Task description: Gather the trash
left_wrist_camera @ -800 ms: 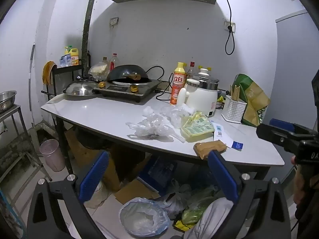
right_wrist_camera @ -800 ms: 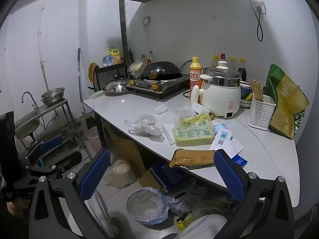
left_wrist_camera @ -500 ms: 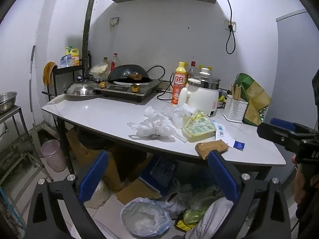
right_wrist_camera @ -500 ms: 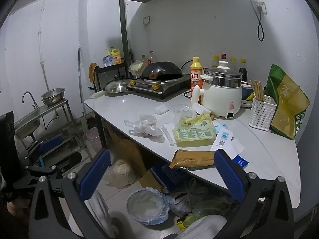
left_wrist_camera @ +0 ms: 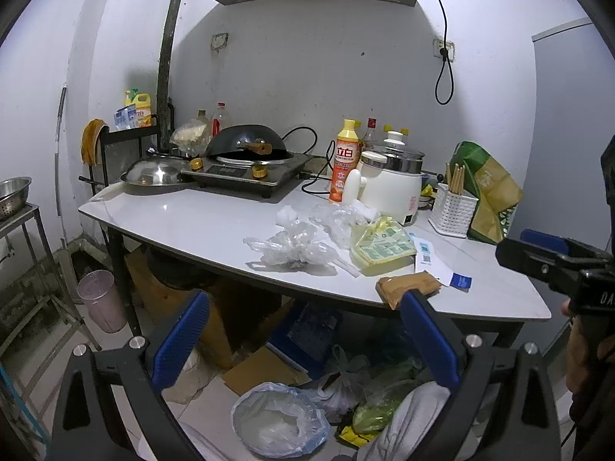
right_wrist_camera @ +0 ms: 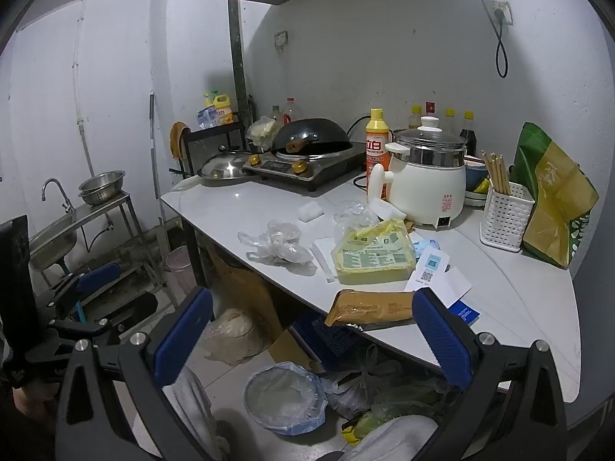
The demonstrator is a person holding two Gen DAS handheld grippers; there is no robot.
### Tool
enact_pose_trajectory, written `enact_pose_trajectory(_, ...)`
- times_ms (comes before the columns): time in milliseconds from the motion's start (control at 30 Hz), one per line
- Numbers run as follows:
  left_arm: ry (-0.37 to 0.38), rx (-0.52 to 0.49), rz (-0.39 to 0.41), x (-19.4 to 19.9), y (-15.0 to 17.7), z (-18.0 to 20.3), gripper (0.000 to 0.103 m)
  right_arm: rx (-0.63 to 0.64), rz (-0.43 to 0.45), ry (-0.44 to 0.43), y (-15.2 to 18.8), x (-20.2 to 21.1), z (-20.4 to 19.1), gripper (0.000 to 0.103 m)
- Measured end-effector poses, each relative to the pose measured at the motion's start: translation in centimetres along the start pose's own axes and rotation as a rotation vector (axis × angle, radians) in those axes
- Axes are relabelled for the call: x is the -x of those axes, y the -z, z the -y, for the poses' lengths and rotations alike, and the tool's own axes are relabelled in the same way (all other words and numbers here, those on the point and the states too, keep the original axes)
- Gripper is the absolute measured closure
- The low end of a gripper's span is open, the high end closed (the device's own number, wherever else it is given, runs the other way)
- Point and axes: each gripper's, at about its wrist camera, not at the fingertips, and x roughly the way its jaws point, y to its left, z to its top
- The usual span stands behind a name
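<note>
Trash lies on the white table: a crumpled clear plastic bag, a yellow packet, a brown packet at the front edge, and white paper slips. A bin lined with a blue bag stands on the floor below. My left gripper is open and empty, in front of and below the table edge. My right gripper is open and empty, close in front of the brown packet.
On the table stand a stove with a wok, an orange bottle, a white cooker, a chopstick basket and a green bag. Boxes and bags crowd the floor underneath. A sink stand is at the left.
Both views have drifted slightly; the table sits a little higher and closer in the left wrist view. Both grippers stay open and empty.
</note>
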Motion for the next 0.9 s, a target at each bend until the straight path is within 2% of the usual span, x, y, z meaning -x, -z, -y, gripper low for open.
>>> enact_pose_trajectory(267,0.022,0.008,0.000,-0.02,-0.68,0.52,0.003,0.000,0.004,0.001,-0.09,-0.25,-0.06,0.000)
enact_pose_trajectory(900,0.014,-0.016,0.014,0.44,-1.28,0.86,0.003,0.002,0.013,-0.004,-0.39,-0.18,0.04,0.000)
